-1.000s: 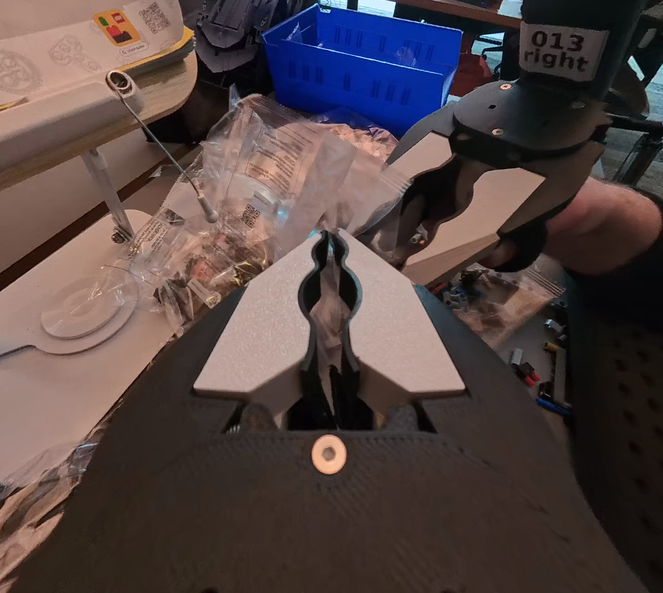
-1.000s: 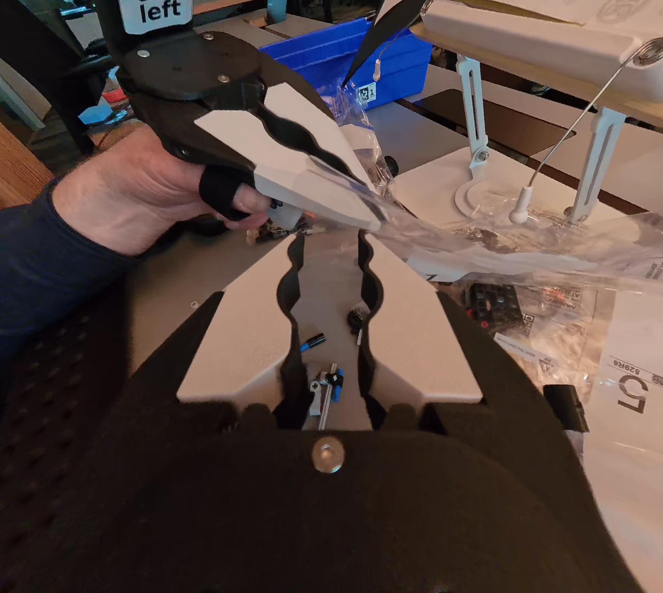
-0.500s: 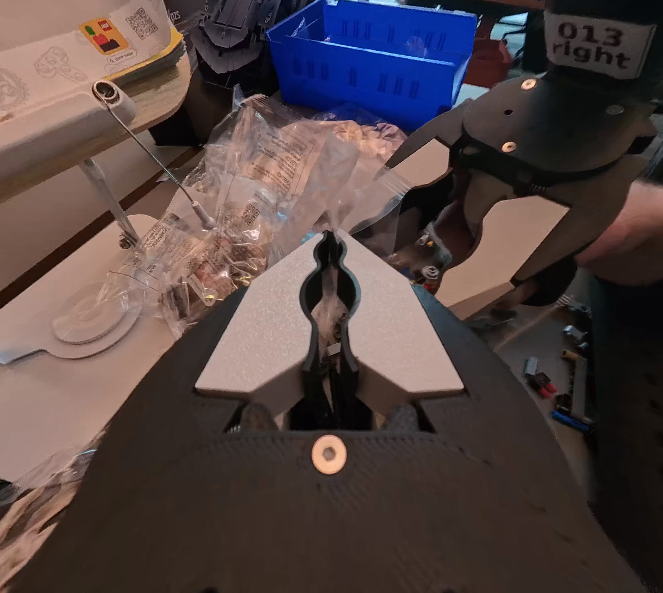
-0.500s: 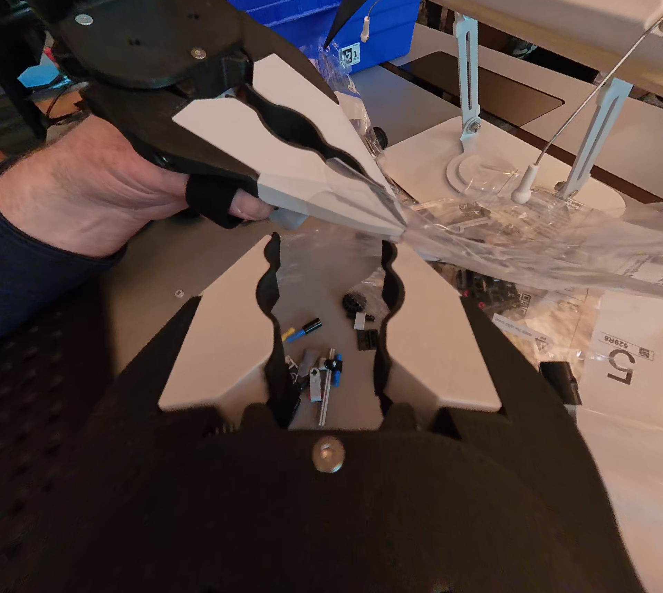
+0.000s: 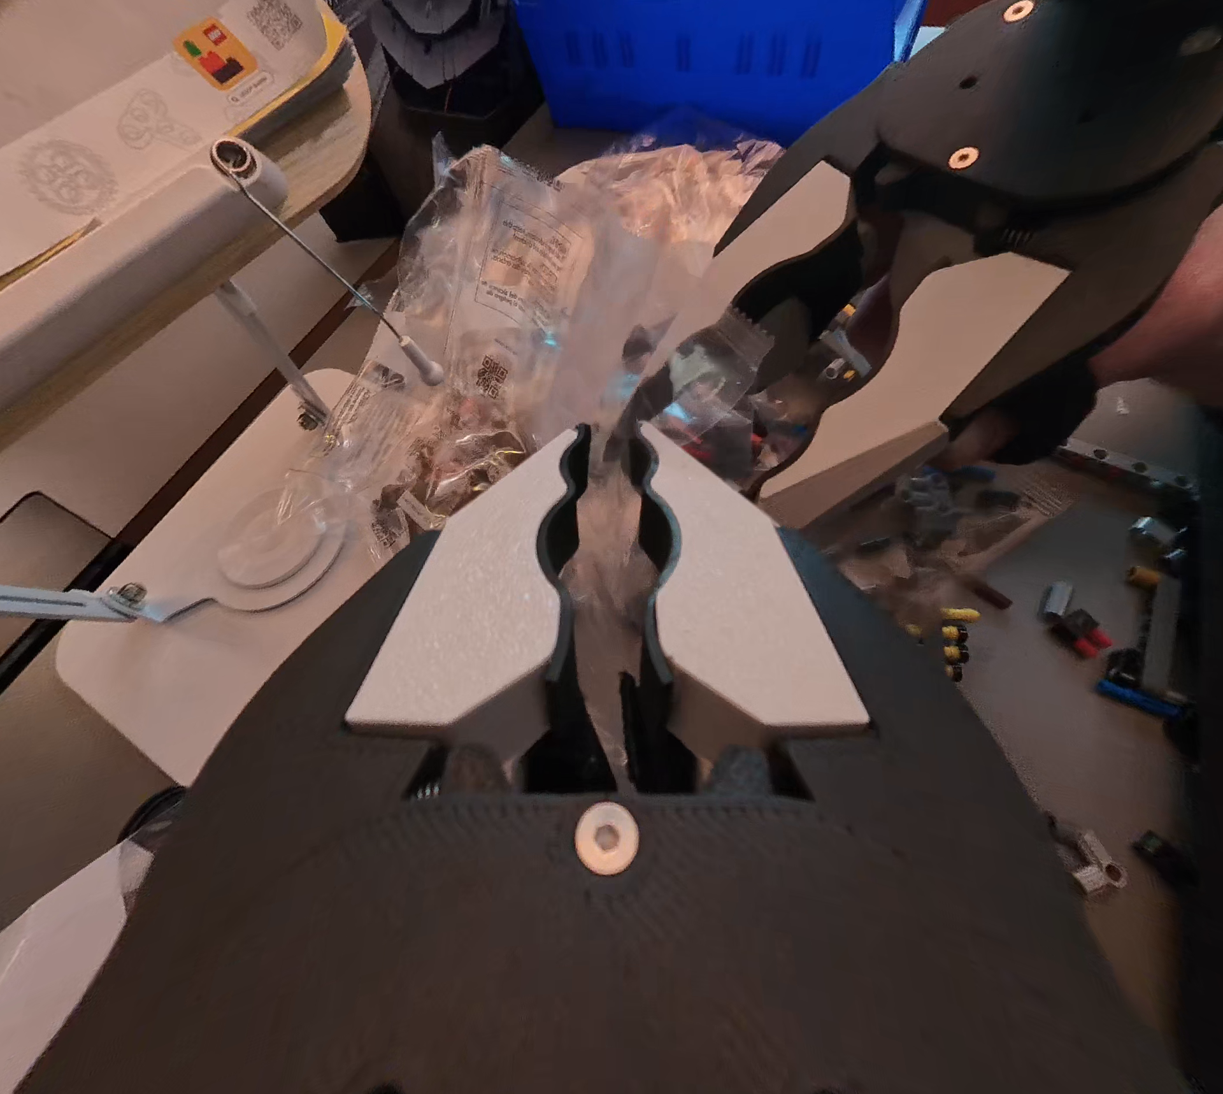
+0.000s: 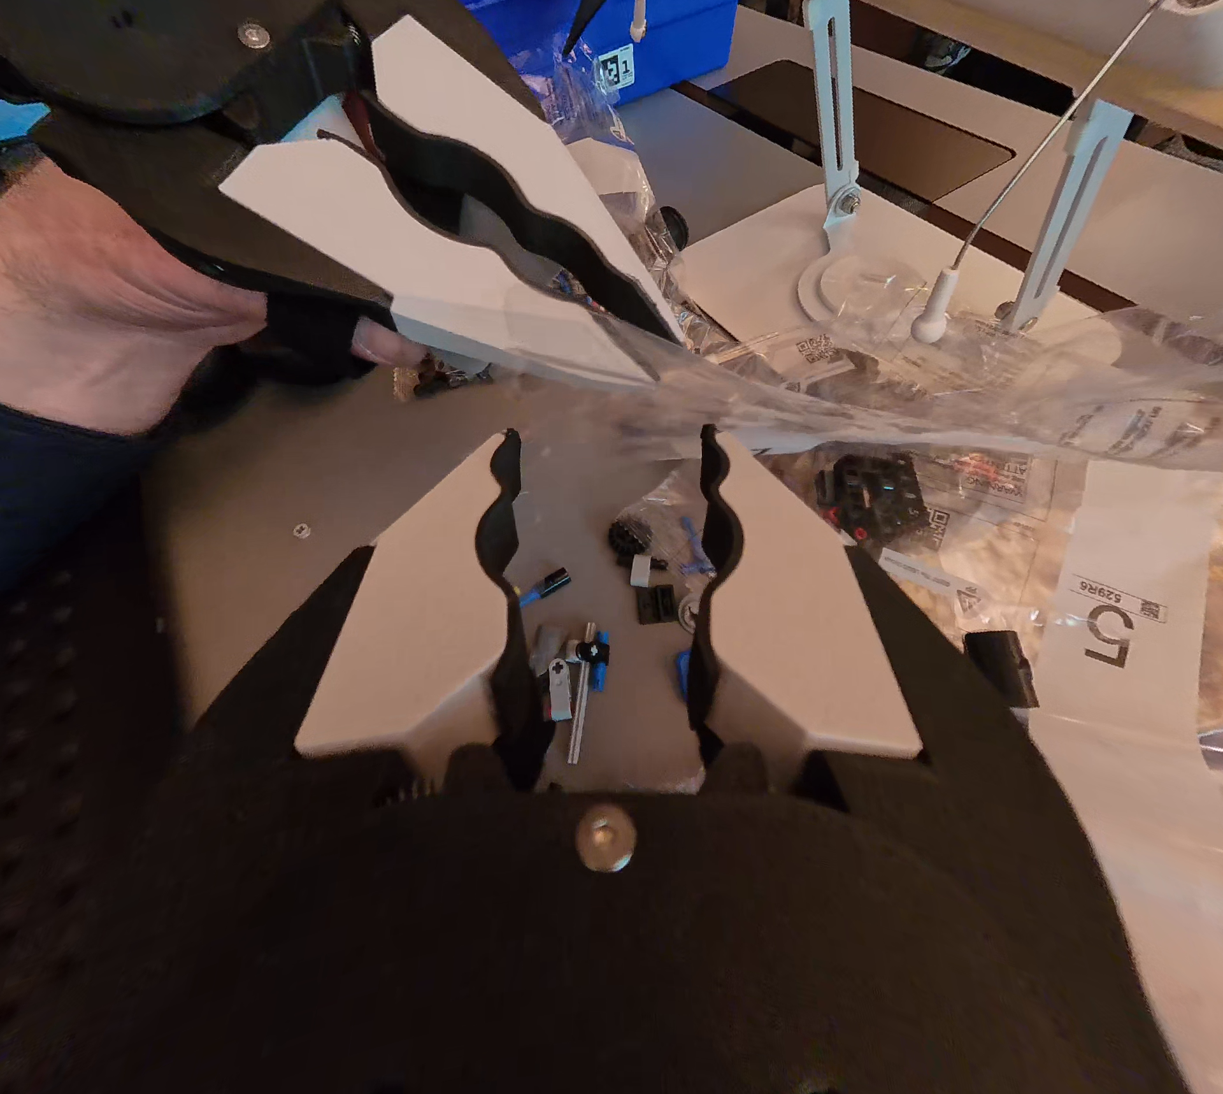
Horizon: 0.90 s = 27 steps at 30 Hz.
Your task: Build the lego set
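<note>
Grey tabletop (image 6: 410, 532) stretches under both my tools, with a blue bin (image 5: 715, 36) at the back and a white book stand (image 6: 834, 149) holding an instruction booklet (image 5: 132, 36) off to one side. My left gripper (image 5: 609, 440) has its fingers nearly together, pinching a corner of a clear plastic bag (image 5: 529, 294) of lego parts; the film runs down between the two wavy pads and the bag hangs forward from the tips, stretched out above the table. My right gripper (image 6: 609, 440) stands wide apart, gripping nothing, just below that stretched film and close to the left tool's tips. Between its fingers I see loose lego pieces (image 6: 582, 652) lying on the table: black, blue and grey bits and a thin grey axle. More sealed bags (image 6: 926, 532) lie flat beside them, next to a white numbered bag (image 6: 1125, 599).
</note>
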Motion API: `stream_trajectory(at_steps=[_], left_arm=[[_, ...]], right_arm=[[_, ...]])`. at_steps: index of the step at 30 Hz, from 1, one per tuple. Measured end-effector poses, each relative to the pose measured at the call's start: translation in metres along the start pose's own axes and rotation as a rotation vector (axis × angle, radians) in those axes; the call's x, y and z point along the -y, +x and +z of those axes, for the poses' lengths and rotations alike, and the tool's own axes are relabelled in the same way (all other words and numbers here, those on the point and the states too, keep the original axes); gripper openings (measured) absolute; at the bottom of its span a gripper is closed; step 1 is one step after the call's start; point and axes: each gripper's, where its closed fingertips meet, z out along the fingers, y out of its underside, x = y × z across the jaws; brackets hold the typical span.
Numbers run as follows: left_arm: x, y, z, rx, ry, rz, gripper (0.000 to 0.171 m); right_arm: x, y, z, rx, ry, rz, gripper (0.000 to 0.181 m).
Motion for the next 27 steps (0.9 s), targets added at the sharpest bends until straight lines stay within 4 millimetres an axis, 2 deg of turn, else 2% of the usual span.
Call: stream_trajectory(at_steps=[7, 12, 19, 27], left_arm=[[-0.005, 0.001, 0.006, 0.014, -0.041, 0.004, 0.002], [-0.006, 0.007, 0.015, 0.006, -0.048, -0.001, 0.000], [-0.006, 0.017, 0.027, -0.014, -0.059, 0.005, 0.000], [-0.004, 0.020, 0.029, -0.026, -0.050, 0.001, 0.000]], right_arm=[[-0.002, -0.009, 0.003, 0.017, -0.024, -0.009, 0.058], [-0.017, -0.007, 0.011, -0.031, -0.107, -0.034, 0.062], [-0.025, 0.000, 0.016, -0.047, -0.137, 0.019, 0.064], [-0.032, 0.012, 0.019, -0.088, -0.148, 0.045, 0.048]])
